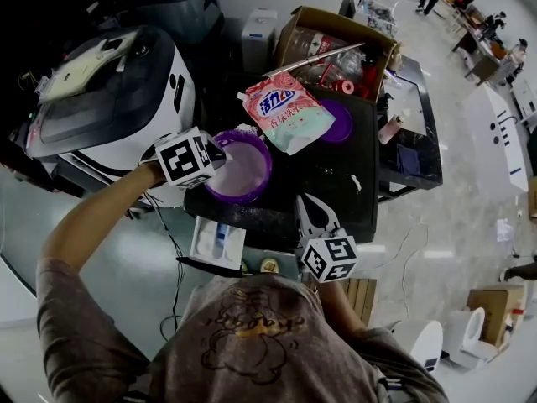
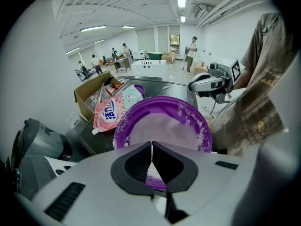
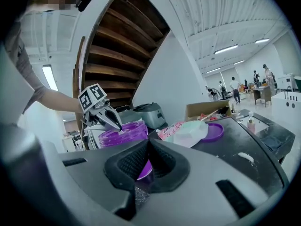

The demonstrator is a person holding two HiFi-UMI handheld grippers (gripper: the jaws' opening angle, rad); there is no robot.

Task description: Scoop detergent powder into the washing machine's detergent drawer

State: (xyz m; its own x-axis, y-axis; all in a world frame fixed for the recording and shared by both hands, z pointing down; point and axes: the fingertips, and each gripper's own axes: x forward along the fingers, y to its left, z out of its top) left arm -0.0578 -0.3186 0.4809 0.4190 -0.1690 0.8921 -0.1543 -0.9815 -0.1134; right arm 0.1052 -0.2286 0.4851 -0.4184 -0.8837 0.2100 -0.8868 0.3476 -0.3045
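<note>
Powder (image 1: 243, 170) sits in the purple tub (image 1: 268, 173) at the worktop's (image 1: 336, 187) left edge. The left gripper (image 1: 216, 152) dips in, pinched on a thin white strip (image 2: 151, 149), seemingly the scoop. Lifting level and slowly should avoid spills; the right gripper (image 1: 304, 201) is closed, empty.

We wear a brown short-sleeved shirt (image 1: 243, 342); our left gripper (image 1: 220, 152) and right gripper (image 1: 305, 204) are pale grey with black-and-white marker cubes.
</note>
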